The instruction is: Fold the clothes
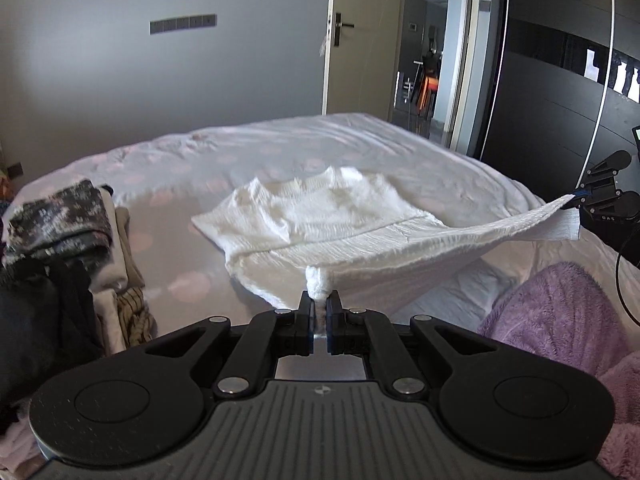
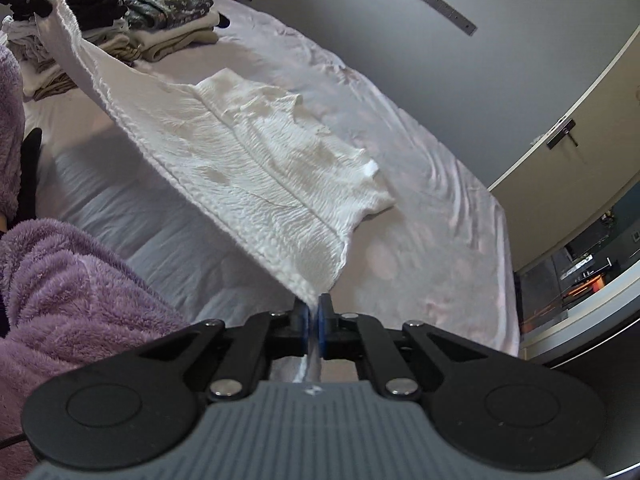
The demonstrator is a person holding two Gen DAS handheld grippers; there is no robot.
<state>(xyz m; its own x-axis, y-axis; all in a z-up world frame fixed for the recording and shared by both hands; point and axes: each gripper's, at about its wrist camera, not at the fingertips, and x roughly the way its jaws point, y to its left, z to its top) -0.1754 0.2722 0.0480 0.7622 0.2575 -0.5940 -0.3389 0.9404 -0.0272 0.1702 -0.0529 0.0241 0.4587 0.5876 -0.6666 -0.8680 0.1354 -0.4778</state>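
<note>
**Grippers stretch white garment above bed**

Left gripper [image 1: 319,312] pinches a bunched corner of the crinkled white garment [image 1: 320,216], jaws pressed onto the fabric. Its hem runs taut to the right gripper [image 2: 314,312], likewise clamped on a corner. The far half rests on the pale bedsheet [image 1: 240,152], beside stacked folded clothes [image 1: 60,220]. A fuzzy purple sleeve [image 2: 72,280] shows nearby.

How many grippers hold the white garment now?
2. The left gripper pinches one corner of the white garment; the right gripper pinches the other corner.
</note>
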